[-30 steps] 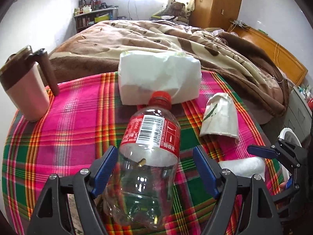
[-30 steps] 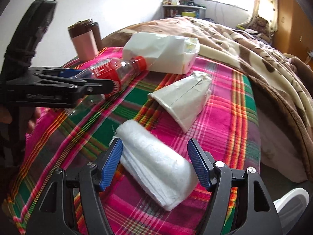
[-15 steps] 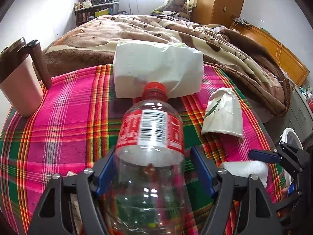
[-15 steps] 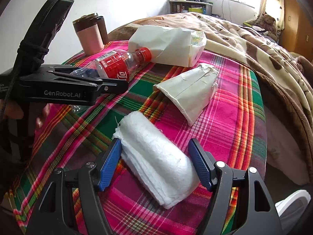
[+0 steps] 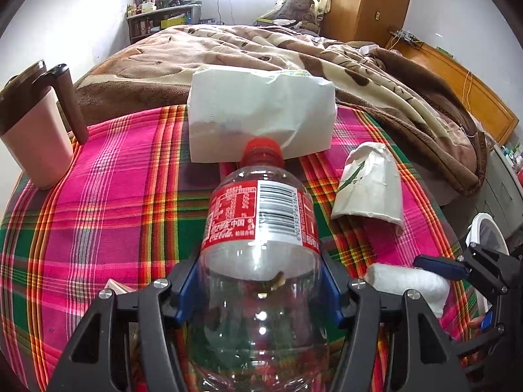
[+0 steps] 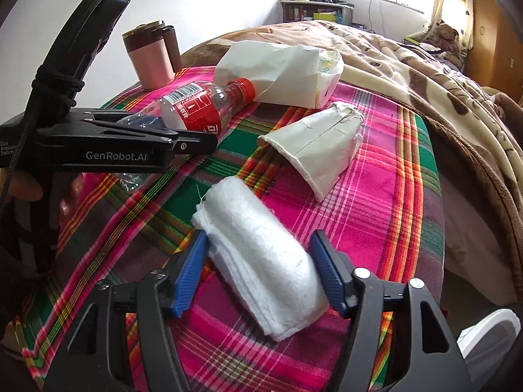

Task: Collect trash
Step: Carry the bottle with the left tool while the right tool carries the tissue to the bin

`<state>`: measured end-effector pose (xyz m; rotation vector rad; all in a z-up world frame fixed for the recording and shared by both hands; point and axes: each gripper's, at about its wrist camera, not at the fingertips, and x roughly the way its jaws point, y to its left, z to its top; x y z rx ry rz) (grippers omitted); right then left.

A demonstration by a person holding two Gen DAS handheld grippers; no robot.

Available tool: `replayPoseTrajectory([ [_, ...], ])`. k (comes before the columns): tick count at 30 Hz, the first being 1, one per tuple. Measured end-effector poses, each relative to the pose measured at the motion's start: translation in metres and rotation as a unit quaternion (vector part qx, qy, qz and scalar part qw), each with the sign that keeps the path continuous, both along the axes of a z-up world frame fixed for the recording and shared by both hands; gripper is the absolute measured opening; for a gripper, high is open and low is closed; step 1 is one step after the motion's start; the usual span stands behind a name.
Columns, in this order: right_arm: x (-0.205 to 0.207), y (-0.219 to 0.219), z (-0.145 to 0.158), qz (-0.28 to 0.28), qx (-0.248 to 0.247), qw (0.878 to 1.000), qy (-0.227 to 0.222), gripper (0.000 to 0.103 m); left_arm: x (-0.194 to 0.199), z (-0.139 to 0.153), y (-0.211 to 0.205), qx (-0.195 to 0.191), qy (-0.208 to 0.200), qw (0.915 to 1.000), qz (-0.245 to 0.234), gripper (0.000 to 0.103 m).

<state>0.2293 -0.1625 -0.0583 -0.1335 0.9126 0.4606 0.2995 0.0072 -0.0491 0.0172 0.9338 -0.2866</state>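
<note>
The bottle (image 5: pixel 261 228) lies on its side on the plaid cloth (image 5: pixel 114 196), with its red cap (image 5: pixel 263 152) pointing to the far edge and almost touching the white bag (image 5: pixel 261 117). The left gripper (image 5: pixel 261 290) has its two blue pads against the clear lower part of the bottle, one on each side, so it is closed on it. In the right wrist view the bottle's base is hidden behind this gripper.

To the right of the bottle, the crushed paper cup (image 5: pixel 369 189) lies on its side, its open rim toward the near edge. Nearer to the right edge lies the white roll (image 6: pixel 261 254) of soft cloth or paper. The right gripper (image 6: pixel 261 271) is around it with jaws wide; the left pad seems to touch the roll, but I cannot tell if the right pad does.

A pink mug (image 5: pixel 36 134) with brown lid stands upright at the far left corner. Behind the cloth there is a brown blanket (image 5: pixel 294 52).
</note>
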Motion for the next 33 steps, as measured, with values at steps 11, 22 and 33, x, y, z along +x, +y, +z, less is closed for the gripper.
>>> replayPoseTrajectory([
  [11,-0.013,-0.003,0.007,-0.023,0.009,1.000,-0.018,0.030,-0.023,0.012,-0.001,-0.011,-0.016,0.9998,0.003,0.064],
  [22,-0.038,-0.020,0.030,-0.076,0.052,0.994,-0.052,0.030,-0.062,0.038,-0.005,-0.023,-0.053,0.9983,-0.005,0.064],
  [33,-0.070,-0.042,0.053,-0.120,0.090,0.986,-0.077,0.030,-0.107,0.064,-0.015,-0.044,-0.087,0.9951,-0.017,0.064],
])
